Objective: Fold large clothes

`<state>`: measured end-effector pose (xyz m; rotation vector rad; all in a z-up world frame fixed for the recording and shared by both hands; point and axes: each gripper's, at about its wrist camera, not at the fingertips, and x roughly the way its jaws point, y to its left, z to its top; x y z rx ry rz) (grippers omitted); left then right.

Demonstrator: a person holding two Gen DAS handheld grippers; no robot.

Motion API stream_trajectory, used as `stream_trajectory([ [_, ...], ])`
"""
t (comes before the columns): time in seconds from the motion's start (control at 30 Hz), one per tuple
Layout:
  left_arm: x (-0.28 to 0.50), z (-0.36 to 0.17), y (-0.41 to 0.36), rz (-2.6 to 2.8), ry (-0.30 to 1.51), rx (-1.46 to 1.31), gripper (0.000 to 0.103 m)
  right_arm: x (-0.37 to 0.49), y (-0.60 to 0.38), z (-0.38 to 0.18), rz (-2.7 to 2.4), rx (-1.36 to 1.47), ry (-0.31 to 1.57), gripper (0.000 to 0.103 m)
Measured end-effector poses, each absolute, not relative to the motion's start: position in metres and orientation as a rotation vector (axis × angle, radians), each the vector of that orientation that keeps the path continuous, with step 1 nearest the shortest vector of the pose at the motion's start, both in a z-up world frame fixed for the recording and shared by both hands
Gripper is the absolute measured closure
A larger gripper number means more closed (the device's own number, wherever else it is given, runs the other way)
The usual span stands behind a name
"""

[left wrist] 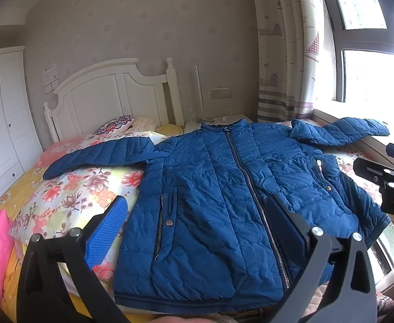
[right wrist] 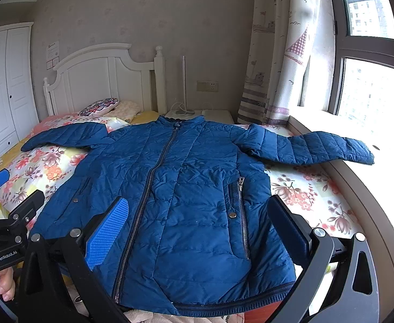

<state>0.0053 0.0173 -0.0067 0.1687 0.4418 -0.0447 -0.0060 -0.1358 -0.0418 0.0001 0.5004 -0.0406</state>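
1. Jacket (left wrist: 218,188), blue and quilted, lies flat and face up on the floral bedspread (left wrist: 70,188), zipped closed, collar toward the white headboard (left wrist: 110,91) and hem toward the cameras.
2. Its sleeves spread out to both sides: one sleeve (left wrist: 100,156) runs across the bedspread on the wardrobe side of the jacket, the other sleeve (right wrist: 313,148) reaches onto the bright window sill (right wrist: 358,177).
3. The left gripper (left wrist: 197,210) hovers above the jacket's lower half, pointing toward the collar; its fingers are spread wide apart and hold nothing. The blue ribbed pad (left wrist: 108,231) sits over the jacket's side edge by the pocket, and the dark finger is over the zipper line.
4. The right gripper (right wrist: 199,215) hangs level over the jacket's hem on the window side, also pointing toward the collar, its fingers likewise spread wide and empty. Its blue pad (right wrist: 108,231) is just beside the zipper, its dark finger over the jacket's outer edge.
5. In the right wrist view, a hand (right wrist: 5,282) curls around the handle of the left gripper, beside the jacket's hem corner, fingertips showing.
6. Beyond the jacket's collar sit a patterned pillow (right wrist: 100,106) and a white nightstand (right wrist: 218,114); a curtain (right wrist: 277,53) hangs beside the window.
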Motion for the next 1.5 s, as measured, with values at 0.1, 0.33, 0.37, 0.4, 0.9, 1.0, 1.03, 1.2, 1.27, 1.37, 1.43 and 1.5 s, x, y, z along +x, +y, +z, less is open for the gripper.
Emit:
stream_trajectory([
  [0.1,0.006,-0.007,0.017,-0.045,0.443,0.168,0.002,-0.005,-0.135,-0.041,-0.040,0.000,0.501,0.004],
  [0.33,0.006,-0.006,0.018,-0.047,0.444,0.166,0.002,-0.005,-0.136,-0.041,-0.035,0.003,0.504,0.004],
  [0.37,0.006,-0.007,0.019,-0.045,0.443,0.166,0.002,-0.005,-0.135,-0.042,-0.034,0.004,0.505,0.004],
  [0.4,0.006,-0.006,0.019,-0.045,0.444,0.165,0.002,-0.005,-0.135,-0.041,-0.033,0.005,0.505,0.004],
  [0.9,0.008,-0.009,0.024,-0.045,0.455,0.165,0.002,-0.003,-0.138,-0.044,-0.033,0.009,0.516,0.004],
  [1.0,0.009,-0.011,0.026,-0.044,0.465,0.164,0.002,0.000,-0.140,-0.047,-0.033,0.014,0.526,0.004],
  [1.03,0.010,-0.011,0.026,-0.045,0.468,0.164,0.002,0.001,-0.141,-0.049,-0.032,0.018,0.531,0.004],
  [1.2,0.015,-0.017,0.024,-0.050,0.498,0.163,0.002,0.007,-0.146,-0.056,-0.031,0.040,0.542,0.004],
  [1.27,0.019,-0.020,0.024,-0.054,0.513,0.167,0.002,0.011,-0.148,-0.060,-0.012,0.053,0.550,0.004],
  [1.37,0.037,-0.031,0.021,-0.046,0.561,0.189,0.002,0.023,-0.154,-0.069,0.051,0.084,0.578,0.004],
  [1.43,0.055,-0.040,0.020,-0.045,0.582,0.224,0.002,0.036,-0.159,-0.076,0.084,0.089,0.615,0.004],
  [1.5,0.084,-0.053,0.017,-0.056,0.618,0.287,0.002,0.054,-0.168,-0.083,0.070,0.082,0.669,0.004],
])
